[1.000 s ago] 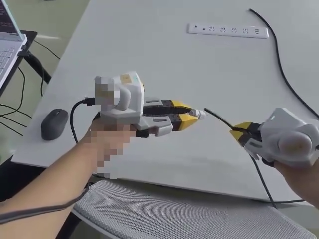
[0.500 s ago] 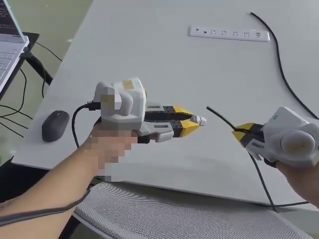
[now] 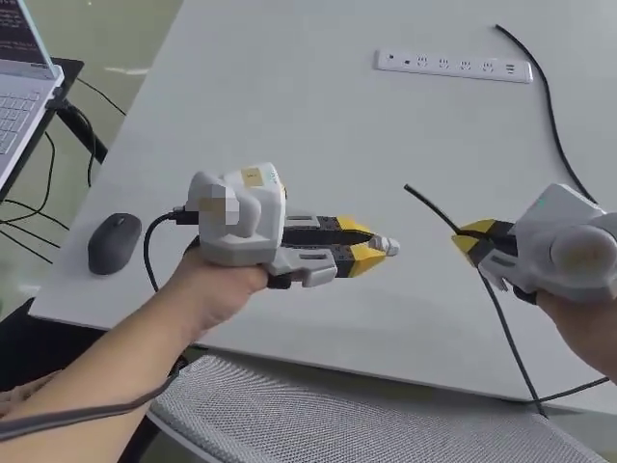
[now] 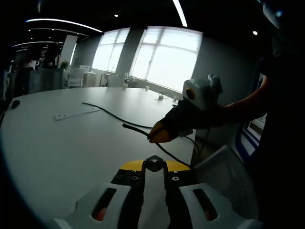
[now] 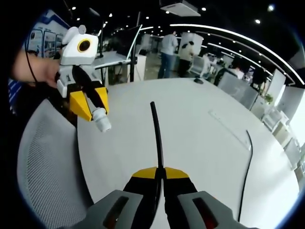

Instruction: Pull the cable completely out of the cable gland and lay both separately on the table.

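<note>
Head view: the cable gland [image 3: 387,247] is being clamped by the left gripper [image 3: 372,250] and the freed cable [image 3: 429,208] by the right gripper [image 3: 470,237], well apart above the table [image 3: 289,116], for separate laying-down.

Above the pale tabletop [image 3: 289,116], small white cable gland [image 3: 389,248] in left tool [image 3: 374,246], left of thin black cable [image 3: 429,207] in right tool [image 3: 465,236].
</note>
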`<state>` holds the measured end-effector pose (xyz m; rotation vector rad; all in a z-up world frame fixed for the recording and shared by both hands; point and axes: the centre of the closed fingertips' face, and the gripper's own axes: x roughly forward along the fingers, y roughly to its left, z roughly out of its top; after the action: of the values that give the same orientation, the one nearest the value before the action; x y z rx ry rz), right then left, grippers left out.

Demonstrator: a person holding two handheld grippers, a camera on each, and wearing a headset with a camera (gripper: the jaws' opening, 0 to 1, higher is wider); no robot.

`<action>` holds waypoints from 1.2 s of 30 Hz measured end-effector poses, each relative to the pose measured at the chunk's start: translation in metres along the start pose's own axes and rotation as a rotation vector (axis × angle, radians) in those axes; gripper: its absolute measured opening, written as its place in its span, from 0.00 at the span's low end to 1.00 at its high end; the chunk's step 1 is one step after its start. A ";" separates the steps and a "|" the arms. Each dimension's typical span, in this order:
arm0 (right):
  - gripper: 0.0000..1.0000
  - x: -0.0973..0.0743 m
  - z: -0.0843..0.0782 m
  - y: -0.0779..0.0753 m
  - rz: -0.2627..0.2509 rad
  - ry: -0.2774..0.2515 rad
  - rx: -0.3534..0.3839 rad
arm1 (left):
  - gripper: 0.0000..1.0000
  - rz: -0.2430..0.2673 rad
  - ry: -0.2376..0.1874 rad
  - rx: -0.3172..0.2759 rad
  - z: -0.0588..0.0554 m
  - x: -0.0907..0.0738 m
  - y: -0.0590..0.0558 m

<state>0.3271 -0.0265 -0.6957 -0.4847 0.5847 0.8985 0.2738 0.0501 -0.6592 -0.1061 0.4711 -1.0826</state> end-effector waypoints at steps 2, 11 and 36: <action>0.00 0.003 0.004 -0.001 -0.001 -0.001 0.015 | 0.15 -0.004 -0.004 -0.007 -0.003 -0.002 0.001; 0.00 0.017 0.026 0.004 -0.015 0.020 0.001 | 0.15 -0.028 0.004 -0.011 -0.018 -0.013 0.002; 0.00 0.080 0.077 0.025 0.020 0.048 -0.058 | 0.15 -0.071 0.027 -0.039 -0.061 -0.038 0.017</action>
<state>0.3656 0.0802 -0.6944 -0.5549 0.6097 0.9272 0.2477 0.1002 -0.7067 -0.1434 0.5164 -1.1463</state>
